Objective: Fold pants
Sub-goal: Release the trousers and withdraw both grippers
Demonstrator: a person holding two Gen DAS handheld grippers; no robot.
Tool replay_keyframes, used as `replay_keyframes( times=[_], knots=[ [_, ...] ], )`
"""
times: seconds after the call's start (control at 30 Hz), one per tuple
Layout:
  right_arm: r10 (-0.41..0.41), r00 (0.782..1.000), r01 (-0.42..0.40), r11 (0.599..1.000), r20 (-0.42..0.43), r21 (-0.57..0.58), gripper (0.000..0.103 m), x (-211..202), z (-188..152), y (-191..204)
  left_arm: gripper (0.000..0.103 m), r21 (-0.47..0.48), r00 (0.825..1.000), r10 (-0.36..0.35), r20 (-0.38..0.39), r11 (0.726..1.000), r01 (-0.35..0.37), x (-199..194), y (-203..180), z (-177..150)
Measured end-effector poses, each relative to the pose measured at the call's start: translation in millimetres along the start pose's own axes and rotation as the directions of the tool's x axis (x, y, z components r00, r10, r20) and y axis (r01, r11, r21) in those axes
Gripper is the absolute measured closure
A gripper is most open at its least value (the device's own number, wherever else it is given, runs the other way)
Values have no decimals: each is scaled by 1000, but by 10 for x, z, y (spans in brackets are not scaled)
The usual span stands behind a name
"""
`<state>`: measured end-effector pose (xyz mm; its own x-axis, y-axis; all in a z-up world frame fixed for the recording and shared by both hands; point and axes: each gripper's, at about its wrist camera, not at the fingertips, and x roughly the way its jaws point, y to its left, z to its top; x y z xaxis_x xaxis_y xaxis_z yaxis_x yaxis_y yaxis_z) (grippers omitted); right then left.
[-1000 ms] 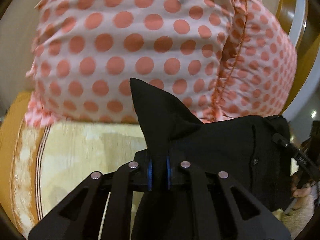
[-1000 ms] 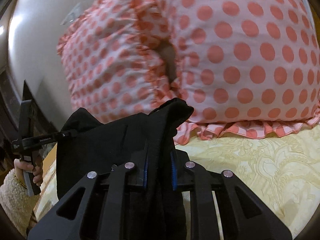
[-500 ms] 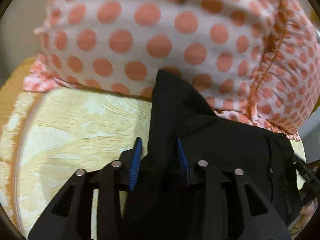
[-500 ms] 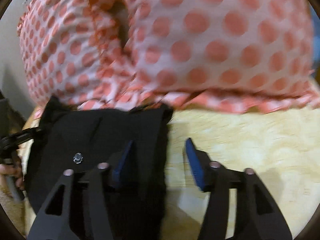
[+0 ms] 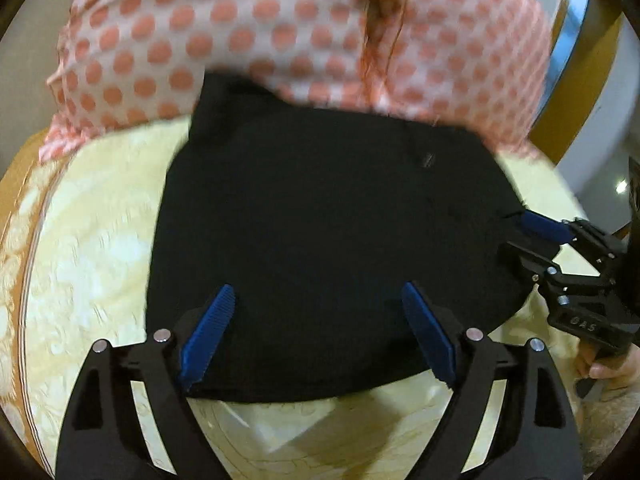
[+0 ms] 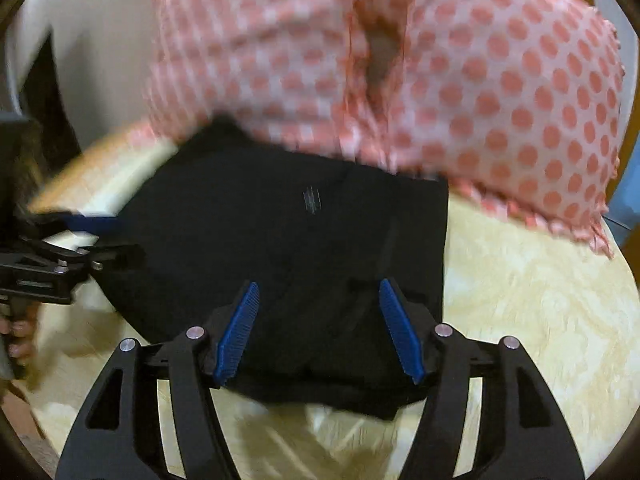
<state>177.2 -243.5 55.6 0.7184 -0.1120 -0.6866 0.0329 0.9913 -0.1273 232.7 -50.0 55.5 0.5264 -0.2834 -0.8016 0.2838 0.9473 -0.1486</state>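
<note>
A: Both grippers have let go since a second ago, when each pinched a raised corner of the pants; the cloth has dropped and now lies flat on the bed.

B: So the left gripper [image 5: 316, 332] is released?

A: Yes, its fingers [image 5: 208, 334] are spread wide over the near edge of the pants [image 5: 320, 232], with nothing between them. The right gripper [image 6: 318, 330] is the same: fingers [image 6: 238, 332] apart, hovering over its own side of the black bundle.

B: Where exactly do the pants sit?

A: On the yellow patterned bedspread [image 5: 88, 248], as a compact dark rectangle. The far edge touches, or slips just under, the polka-dot pillow [image 5: 280, 32]; blur hides which.

B: Is the fold finished?

A: It looks nearly so. The bundle seems squared off, though in the right view the near edge looks thicker and a bit uneven.

B: What would doing this step well call for?

A: Probably lifting both grippers straight away without snagging the top layer, since the fingers hang close above the cloth. If the person tidies up, pressing or smoothing from the middle outward would likely flatten the bundle better than re-pinching a corner, which could pull a layer loose.

B: Anything to watch?

A: The pillow crowds the far edge, so a push that way might rumple the fold against it.
</note>
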Motion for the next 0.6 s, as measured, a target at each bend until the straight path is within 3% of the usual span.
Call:
replay_keyframes(
  times=[0.17,0.23,0.27,0.37,0.6],
  knots=[
    [-2,999,-6,989,53,147,33,-159,-85,-97,12,-5,997,62,36,998,-62,-132,-95,-106],
    [-3,996,-14,982,90,190,15,-337,-172,-58,4,-23,994,86,65,996,-85,-281,-95,-198],
    [-12,994,-9,980,105,201,13,-413,-230,-17,2,-33,991,106,80,994,-104,-359,-78,-252],
    [-21,993,-5,977,120,212,12,-543,-390,113,2,-65,979,189,83,981,-183,-523,-11,-458],
    [-73,997,64,975,34,214,12,-442,-635,322,2,-77,962,274,12,959,-272,-506,-7,-810]
  ],
)
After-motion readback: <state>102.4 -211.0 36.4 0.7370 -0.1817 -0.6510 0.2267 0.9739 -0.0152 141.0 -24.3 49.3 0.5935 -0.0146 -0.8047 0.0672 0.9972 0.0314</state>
